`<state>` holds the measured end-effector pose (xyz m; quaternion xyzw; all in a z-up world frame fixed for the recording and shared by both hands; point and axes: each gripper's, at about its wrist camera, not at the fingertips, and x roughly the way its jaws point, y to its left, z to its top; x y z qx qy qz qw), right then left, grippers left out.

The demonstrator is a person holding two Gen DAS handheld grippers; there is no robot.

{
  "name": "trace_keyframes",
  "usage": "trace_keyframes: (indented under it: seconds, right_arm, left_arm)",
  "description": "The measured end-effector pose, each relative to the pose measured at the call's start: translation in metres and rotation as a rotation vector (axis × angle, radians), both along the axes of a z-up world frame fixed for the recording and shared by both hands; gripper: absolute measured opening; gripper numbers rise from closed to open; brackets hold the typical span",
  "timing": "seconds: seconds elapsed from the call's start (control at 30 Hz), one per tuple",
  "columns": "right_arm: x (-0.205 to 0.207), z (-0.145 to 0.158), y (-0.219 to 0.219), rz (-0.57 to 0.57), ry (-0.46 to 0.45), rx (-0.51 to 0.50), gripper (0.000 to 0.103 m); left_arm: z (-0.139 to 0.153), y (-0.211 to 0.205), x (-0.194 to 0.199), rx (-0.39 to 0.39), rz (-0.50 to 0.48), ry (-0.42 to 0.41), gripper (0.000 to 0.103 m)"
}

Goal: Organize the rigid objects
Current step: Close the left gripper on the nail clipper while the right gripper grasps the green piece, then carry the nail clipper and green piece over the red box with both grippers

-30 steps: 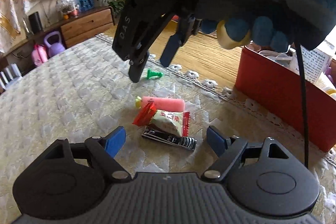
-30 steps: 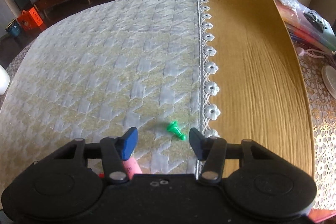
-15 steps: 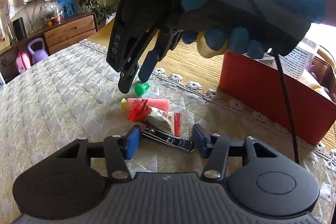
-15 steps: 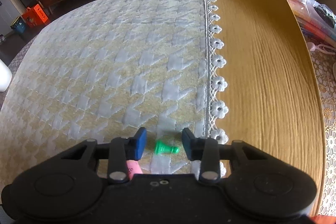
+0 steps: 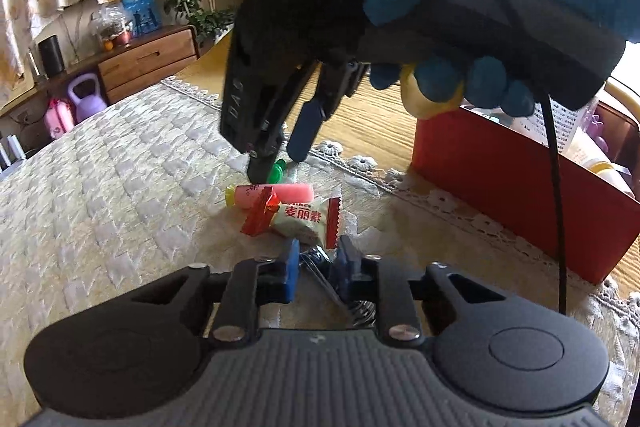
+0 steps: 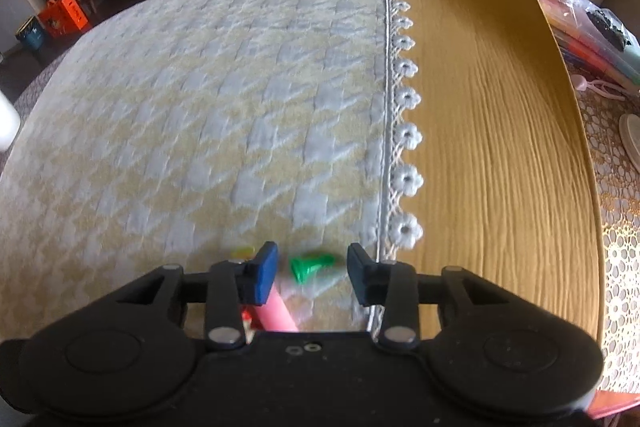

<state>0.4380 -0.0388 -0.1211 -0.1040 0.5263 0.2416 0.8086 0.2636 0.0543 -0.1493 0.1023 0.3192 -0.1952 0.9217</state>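
A: Your left gripper [image 5: 316,269], low centre of its frame, has its jaws closing on the dark metal nail clipper [image 5: 320,263], pads pressed to its sides, on the quilted cloth [image 5: 120,187].

B: And the green pawn [image 6: 310,265]?

A: Lying between your right gripper [image 6: 312,273] jaws, half-open with gaps on both sides; it's blurred. The candy wrapper [image 5: 300,217] sits just past the clipper, the pink tube [image 5: 272,193] beyond, the red box [image 5: 520,195] at right.

B: Hidden bits?

A: The clipper's near end is lost behind the fingers. Your gloved hand [image 5: 500,7] tilts the right gripper steeply down, upper right.
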Motion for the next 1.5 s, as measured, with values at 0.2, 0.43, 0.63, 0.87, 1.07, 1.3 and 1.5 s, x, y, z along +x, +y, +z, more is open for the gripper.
trace_keyframes:
  seconds: [0.2,0.43,0.63,0.87,1.07,1.3,1.5]
  right_arm:
    - [-0.006,-0.002,-0.005,-0.026,-0.017,0.013,0.015]
    - [-0.010,0.000,-0.015,-0.050,-0.036,0.050,0.004]
    - [-0.018,0.032,-0.021,-0.055,-0.053,0.112,0.004]
    - [-0.047,0.064,-0.037,-0.021,-0.087,0.164,0.004]
    - [-0.076,0.087,-0.061,-0.006,-0.126,0.174,0.004]
    - [-0.110,0.112,-0.092,-0.001,-0.174,0.192,0.004]
    - [-0.133,0.123,-0.126,-0.027,-0.208,0.195,0.004]
  left_arm:
    - [0.002,0.008,-0.007,-0.019,0.060,0.018,0.011]
    - [0.003,0.017,-0.014,-0.056,0.120,0.042,0.010]
    - [0.006,0.025,-0.018,-0.078,0.159,0.069,0.010]
    - [0.011,0.028,-0.031,-0.071,0.190,0.077,0.010]
    - [0.025,0.030,-0.042,-0.082,0.217,0.075,0.010]
    - [0.051,0.027,-0.052,-0.121,0.237,0.081,0.011]
    - [0.074,0.015,-0.060,-0.137,0.235,0.077,0.010]
